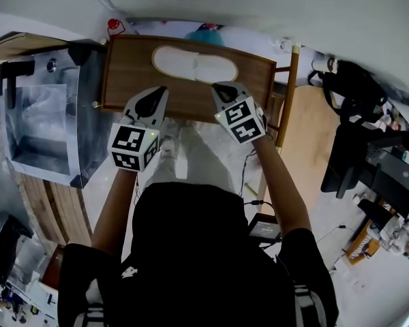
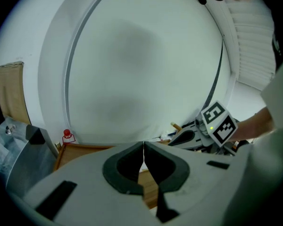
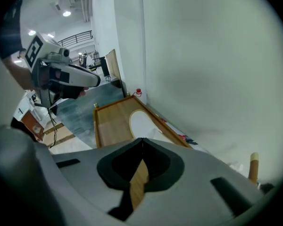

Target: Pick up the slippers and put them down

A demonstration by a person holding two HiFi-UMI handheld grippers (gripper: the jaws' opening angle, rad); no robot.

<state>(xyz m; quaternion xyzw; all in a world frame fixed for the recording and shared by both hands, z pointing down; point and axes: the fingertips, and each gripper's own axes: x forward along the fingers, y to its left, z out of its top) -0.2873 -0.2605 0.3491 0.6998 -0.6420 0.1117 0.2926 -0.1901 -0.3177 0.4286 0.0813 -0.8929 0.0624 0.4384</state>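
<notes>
Well, the wooden surface (image 1: 123, 73) sits by a white wall (image 1: 259, 12) (metal box (image 1: 41, 128) beside it), slippers (image 1: 194, 64) on top. The left tool (image 1: 161, 91) and right tool (image 1: 218, 87) are pinched together, empty.

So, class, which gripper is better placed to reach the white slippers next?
Probably right: the right gripper has the slippers straight ahead of its shut fingers; the left gripper faces mostly wall.

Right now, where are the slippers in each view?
Head view: slippers at top centre, lying on the tray.
Left gripper view: not in it; only the tray's left end shows.
Right gripper view: centre, just above the jaws.
Shared landmark: the red-capped bottle by the tray's far corner.
</notes>
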